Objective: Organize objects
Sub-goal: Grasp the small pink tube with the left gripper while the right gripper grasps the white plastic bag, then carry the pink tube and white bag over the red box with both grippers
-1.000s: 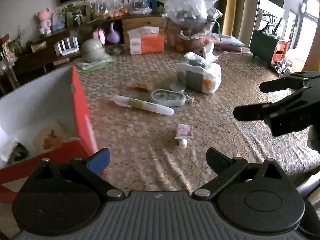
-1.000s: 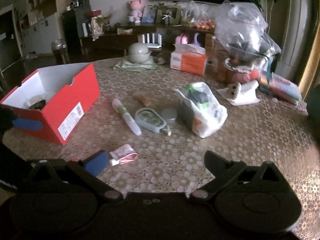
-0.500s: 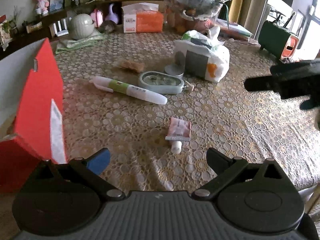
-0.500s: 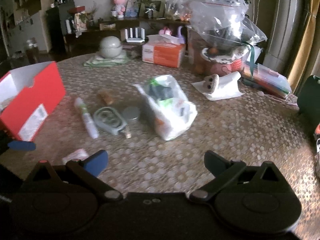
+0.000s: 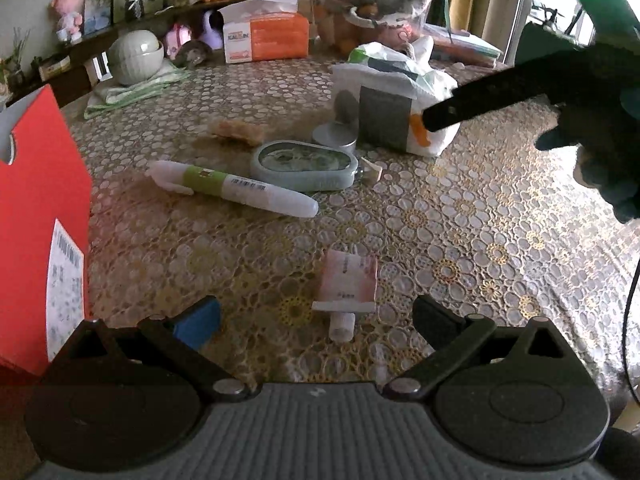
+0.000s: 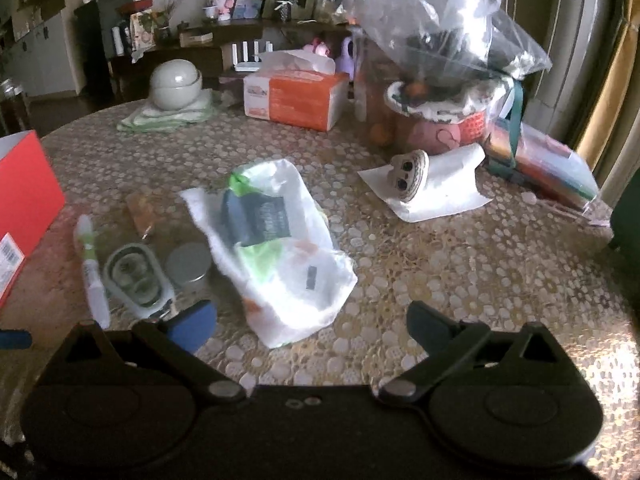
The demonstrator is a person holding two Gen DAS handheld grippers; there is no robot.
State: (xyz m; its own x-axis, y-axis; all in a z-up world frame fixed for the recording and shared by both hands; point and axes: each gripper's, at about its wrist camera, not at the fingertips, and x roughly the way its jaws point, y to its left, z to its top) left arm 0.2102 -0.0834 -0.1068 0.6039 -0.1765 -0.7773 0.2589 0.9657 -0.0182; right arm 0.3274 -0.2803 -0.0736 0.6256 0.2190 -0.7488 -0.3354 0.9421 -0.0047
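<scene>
My left gripper (image 5: 316,320) is open and empty, low over the table, with a small pink tube (image 5: 347,292) lying between its fingertips. Beyond it lie a white and green pen-shaped tube (image 5: 232,188), a grey-green oval case (image 5: 304,164) and a round tin (image 5: 335,138). My right gripper (image 6: 312,324) is open and empty, just in front of a white plastic bag (image 6: 276,248). It also shows in the left wrist view as a dark finger (image 5: 500,96) over the white plastic bag (image 5: 392,116). A red box (image 5: 36,216) stands at the left.
At the back stand an orange tissue box (image 6: 296,100), a grey-green lidded bowl on a cloth (image 6: 176,84), a large clear bag over a basket (image 6: 440,52) and a small owl figure on white paper (image 6: 412,172). A brown snack piece (image 5: 238,132) lies near the case.
My left gripper has swung right, away from the red box, and come down close to the pink tube. My right gripper has moved forward and right, towards the white bag.
</scene>
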